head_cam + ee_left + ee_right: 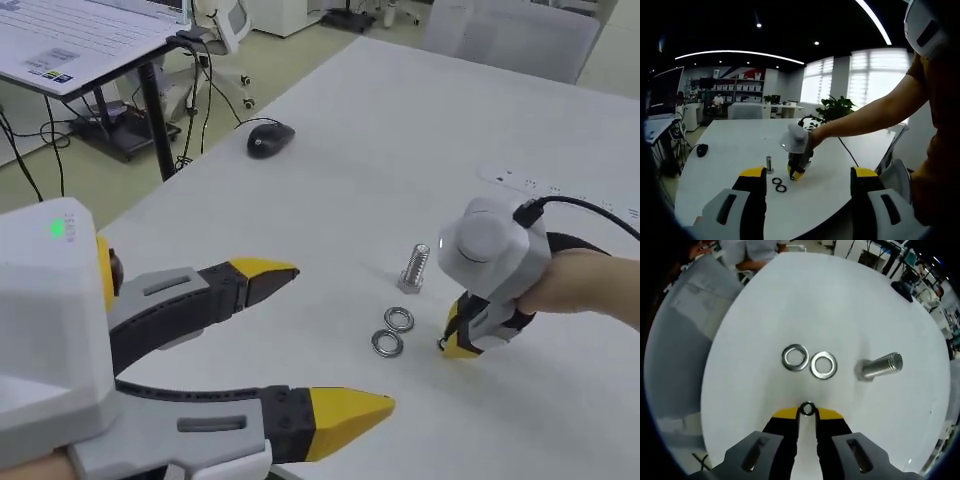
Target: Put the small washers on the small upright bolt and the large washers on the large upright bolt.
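Left tongs [343, 338] are nearest, low in the head view. Jaws are spread wide with nothing between them. A green light is lit on their white body.

Just past the yellow tips, two large washers lie flat on the white counter [330, 150]: near large washer [387, 343] and far large washer [399, 319]. They sit side by side, touching or almost; cannot tell which.

Right tongs [807, 412] are just beside the washers, tips pointed down at the counter, with a hand [585, 285] around the body. Jaws are pinched nearly together on a small washer [807, 408], a dark ring held at the very tips. Cannot tell if it touches the counter.

Upright bolt [415, 268] stands on its head just behind the large washers, apart from them, threads bare.

Farther out, a black mouse [270, 138] sits near the counter's left edge, well apart from the bolt.

Past that edge is a laptop [80, 35] on a stand, with stickers by the keyboard too small to read. An office chair [510, 35] stands at the far side.

In the left gripper view, shelves [735, 87] along the back wall carry rows of pale bins; contents and labels can't be made out. A potted plant [837, 107] stands by the windows.
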Motion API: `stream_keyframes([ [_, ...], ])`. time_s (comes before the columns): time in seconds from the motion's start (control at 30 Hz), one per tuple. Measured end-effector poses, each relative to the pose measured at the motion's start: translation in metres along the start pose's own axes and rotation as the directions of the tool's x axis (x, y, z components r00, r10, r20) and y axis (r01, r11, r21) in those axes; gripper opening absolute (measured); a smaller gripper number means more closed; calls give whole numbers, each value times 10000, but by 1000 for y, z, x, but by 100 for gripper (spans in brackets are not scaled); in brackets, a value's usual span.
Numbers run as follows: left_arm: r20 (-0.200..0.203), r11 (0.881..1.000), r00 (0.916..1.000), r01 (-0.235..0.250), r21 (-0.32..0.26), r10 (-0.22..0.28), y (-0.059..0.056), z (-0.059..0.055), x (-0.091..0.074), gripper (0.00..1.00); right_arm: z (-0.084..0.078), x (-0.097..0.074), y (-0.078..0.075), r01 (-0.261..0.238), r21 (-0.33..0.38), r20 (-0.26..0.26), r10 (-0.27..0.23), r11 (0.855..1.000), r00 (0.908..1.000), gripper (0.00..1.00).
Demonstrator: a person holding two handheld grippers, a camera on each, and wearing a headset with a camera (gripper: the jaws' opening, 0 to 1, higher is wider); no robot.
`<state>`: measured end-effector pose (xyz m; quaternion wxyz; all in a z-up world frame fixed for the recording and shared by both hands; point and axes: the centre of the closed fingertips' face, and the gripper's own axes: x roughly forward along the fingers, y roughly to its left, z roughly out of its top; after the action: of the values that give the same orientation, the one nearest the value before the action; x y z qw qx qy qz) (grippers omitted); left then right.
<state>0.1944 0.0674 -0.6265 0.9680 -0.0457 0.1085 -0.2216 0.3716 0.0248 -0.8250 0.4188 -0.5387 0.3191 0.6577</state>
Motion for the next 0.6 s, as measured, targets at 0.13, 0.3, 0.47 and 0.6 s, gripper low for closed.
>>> stream_keyframes([
  [0.13,14,10000,10000,-2,-1,2,-2,0,-1,68,-1,1,-1,67,123,-19,-66,9999,10000,13],
  [0.3,-17,10000,10000,-14,3,14,-3,-1,-2,68,-4,1,0,131,53,-165,-130,9999,9998,12],
  [0.47,-36,10000,10000,-10,14,10,-4,-1,-1,68,-6,-11,1,76,280,-29,-75,9996,10000,12],
  [0.6,-43,9999,9999,110,63,-110,-8,-1,2,68,-13,-21,3,96,303,-49,-95,9995,9999,12],
])
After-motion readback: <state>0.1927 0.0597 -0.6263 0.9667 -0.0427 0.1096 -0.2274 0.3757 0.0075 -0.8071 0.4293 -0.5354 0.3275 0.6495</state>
